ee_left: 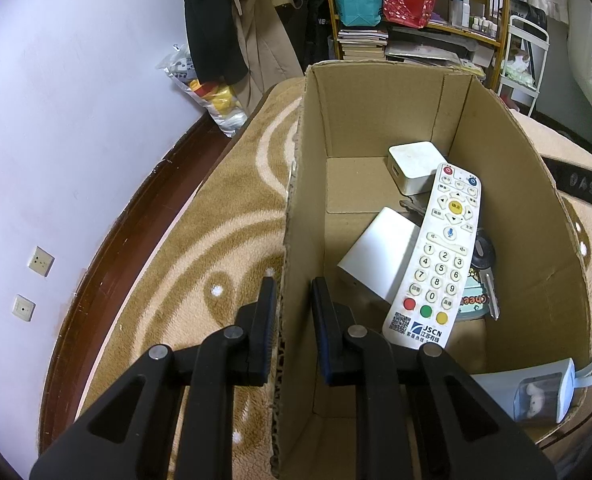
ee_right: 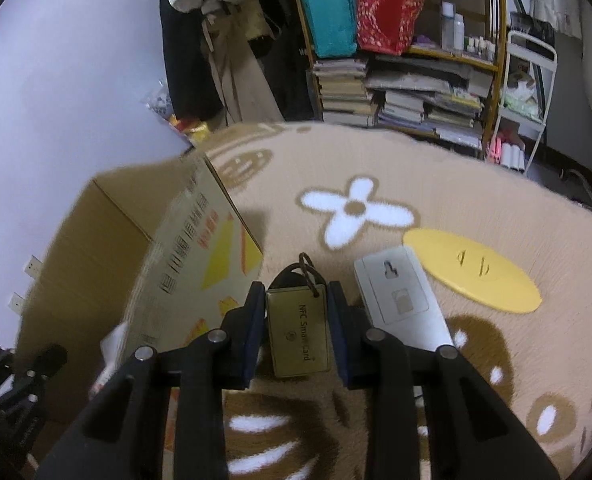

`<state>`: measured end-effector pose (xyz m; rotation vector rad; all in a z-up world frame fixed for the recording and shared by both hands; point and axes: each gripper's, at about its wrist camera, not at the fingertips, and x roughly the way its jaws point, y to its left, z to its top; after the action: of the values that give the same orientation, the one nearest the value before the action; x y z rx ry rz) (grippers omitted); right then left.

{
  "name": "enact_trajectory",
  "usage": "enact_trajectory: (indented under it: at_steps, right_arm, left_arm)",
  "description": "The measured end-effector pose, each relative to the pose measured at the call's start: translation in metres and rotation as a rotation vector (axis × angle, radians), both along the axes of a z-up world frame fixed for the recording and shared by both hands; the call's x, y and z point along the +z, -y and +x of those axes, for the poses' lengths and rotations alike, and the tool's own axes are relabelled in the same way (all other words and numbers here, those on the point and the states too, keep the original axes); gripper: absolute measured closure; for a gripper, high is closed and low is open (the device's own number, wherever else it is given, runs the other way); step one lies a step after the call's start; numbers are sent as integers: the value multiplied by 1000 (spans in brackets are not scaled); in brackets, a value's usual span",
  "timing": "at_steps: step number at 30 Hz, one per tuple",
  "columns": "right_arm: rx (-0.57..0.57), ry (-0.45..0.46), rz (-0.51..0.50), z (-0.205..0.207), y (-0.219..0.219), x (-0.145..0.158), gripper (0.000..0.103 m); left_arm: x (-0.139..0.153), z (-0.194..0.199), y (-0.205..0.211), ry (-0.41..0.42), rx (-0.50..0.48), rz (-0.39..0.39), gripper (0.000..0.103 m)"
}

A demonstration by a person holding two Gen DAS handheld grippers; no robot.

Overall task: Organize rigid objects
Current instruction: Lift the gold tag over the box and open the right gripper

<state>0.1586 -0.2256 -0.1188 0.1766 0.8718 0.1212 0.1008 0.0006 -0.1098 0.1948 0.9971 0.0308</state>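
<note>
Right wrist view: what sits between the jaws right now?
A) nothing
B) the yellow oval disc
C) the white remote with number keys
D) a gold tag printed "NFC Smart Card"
D: the gold NFC tag sits between the two jaws of the right gripper, which close against its side edges, while the yellow disc lies apart on the rug and the remote with number keys is in the cardboard box.

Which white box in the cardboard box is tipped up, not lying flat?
The nearer white box, leaning under the remote. The small cube-like one sits flat at the far end of the cardboard box.
</note>
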Motion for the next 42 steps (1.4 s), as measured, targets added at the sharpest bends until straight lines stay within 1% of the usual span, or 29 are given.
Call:
enact_trajectory:
  at_steps: [6,12,20,25,31,39,41,42]
  right_arm:
    - [10,69,17,-7,-4,29,71]
    - [60,147,27,-16,-18,58,71]
    - [133,198,47,-25,-41,82,71]
    - [190,186,67,-27,-56,80,71]
    - [228,121,92,-24,-68,59,71]
    - [238,59,126,-18,-69,41,71]
    - [234,56,131,-19,-67,40,74]
    - [232,55,134,-19,-66,40,74]
  left_arm:
    - [0,0,0,0,0,0,85]
    - [0,0,0,0,0,0,85]
    - [0,0,1,0,0,0,85]
    - [0,0,1,0,1,0,85]
    - [0,0,1,0,0,1,85]
    - [0,0,0,0,0,-2,85]
    - [0,0,0,0,0,-2,85]
    - [0,1,0,0,0,-2,85]
